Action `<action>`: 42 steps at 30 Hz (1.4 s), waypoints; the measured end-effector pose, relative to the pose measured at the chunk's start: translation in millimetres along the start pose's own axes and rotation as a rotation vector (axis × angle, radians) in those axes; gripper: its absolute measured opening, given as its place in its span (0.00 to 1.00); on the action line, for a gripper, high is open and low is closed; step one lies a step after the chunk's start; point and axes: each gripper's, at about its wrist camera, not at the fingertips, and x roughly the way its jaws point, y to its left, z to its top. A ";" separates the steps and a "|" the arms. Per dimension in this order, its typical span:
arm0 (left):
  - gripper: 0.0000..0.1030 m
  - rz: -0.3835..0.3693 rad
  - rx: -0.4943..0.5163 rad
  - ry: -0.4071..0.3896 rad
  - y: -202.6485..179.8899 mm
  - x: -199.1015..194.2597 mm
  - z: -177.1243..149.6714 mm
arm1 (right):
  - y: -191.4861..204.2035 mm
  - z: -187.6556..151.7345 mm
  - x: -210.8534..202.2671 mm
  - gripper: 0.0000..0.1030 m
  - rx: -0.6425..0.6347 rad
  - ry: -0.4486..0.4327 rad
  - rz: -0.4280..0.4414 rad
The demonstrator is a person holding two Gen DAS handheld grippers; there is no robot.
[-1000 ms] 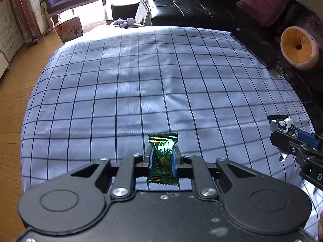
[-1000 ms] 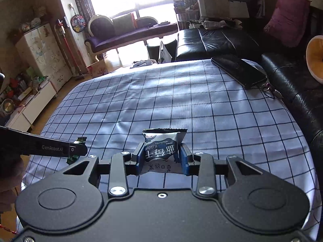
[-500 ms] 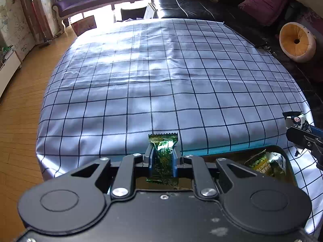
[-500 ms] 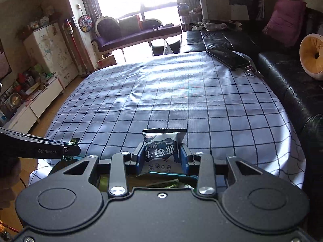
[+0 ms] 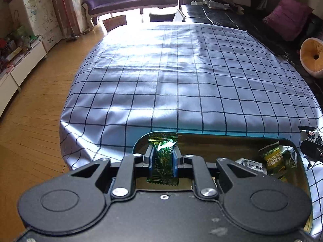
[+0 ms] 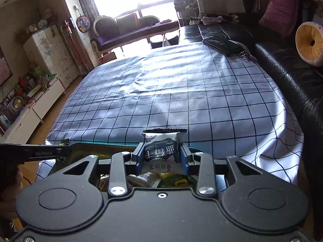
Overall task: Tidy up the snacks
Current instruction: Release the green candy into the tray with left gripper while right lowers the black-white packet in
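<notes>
Right now I have two tongs in play, each closed on exactly one packet. My left tongs [image 5: 163,158] are clamped on a green foil snack packet [image 5: 162,157], which stands upright between the blue pads, held above the left end of the tin tray [image 5: 232,136]. My right tongs [image 6: 162,157] are pinched on a white snack pouch [image 6: 161,151] with dark print (its lettering reads upside down from this camera), also held over the tray, toward its right end.

One tray sits at the near edge of the surface [image 5: 181,76], on the blue checked cloth. Inside it, from the left camera, I can count at least three packets at the right end: one green pea packet [image 5: 271,157], one white packet with dark lettering [image 5: 252,166], and one crinkled clear-and-green wrapper [image 5: 289,157]; others may be hidden under the tongs bodies.

Farther off, one black phone [image 6: 223,43] lies at the far right corner of the cloth, well apart from the tray.
</notes>
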 end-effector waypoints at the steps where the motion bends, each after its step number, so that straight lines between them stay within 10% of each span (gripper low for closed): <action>1: 0.16 0.008 0.001 0.004 1.1 1.0 -1.3 | 0.8 0.4 2.1 0.44 -0.006 0.004 0.001; 42: 0.22 0.020 0.097 0.025 -23.3 -0.3 -38.3 | 28.1 -39.5 2.5 0.44 -0.125 0.120 -0.006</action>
